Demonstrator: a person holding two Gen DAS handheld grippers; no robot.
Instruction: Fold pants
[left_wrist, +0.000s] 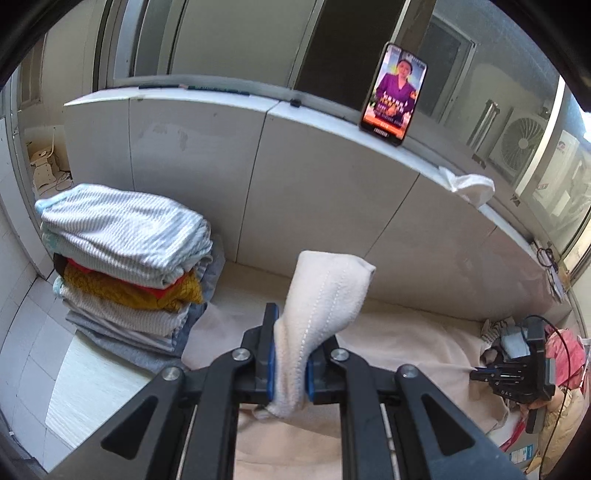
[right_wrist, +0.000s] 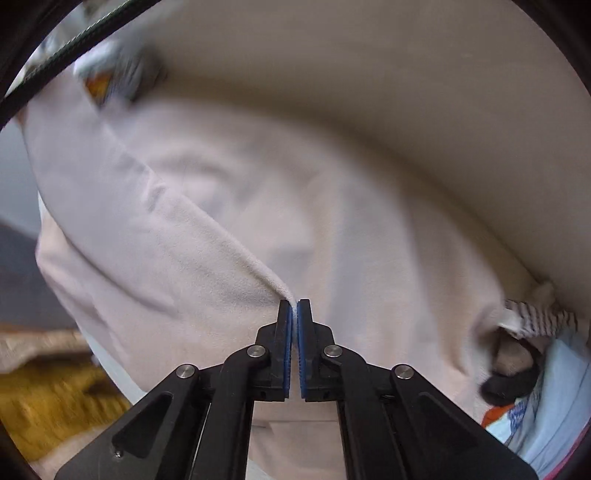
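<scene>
The cream pants (left_wrist: 406, 350) lie spread over the surface below a grey wall panel. My left gripper (left_wrist: 299, 326) is shut on one stitched end of them (left_wrist: 325, 291), which stands up in a bunch above the blue pads. At the far right of the left wrist view my right gripper (left_wrist: 476, 374) points down onto the same fabric. In the right wrist view the right gripper (right_wrist: 294, 302) is shut, and a ridge of the pants (right_wrist: 221, 221) runs from the upper left into its fingertips. Most of the cloth there is blurred.
A stack of folded clothes (left_wrist: 122, 258) stands at the left by the wall. A phone (left_wrist: 393, 94) and a white cloth (left_wrist: 469, 184) sit on the ledge above. Loose garments lie at the right (left_wrist: 565, 354), with a striped one (right_wrist: 535, 321) and a yellow one (right_wrist: 48, 398).
</scene>
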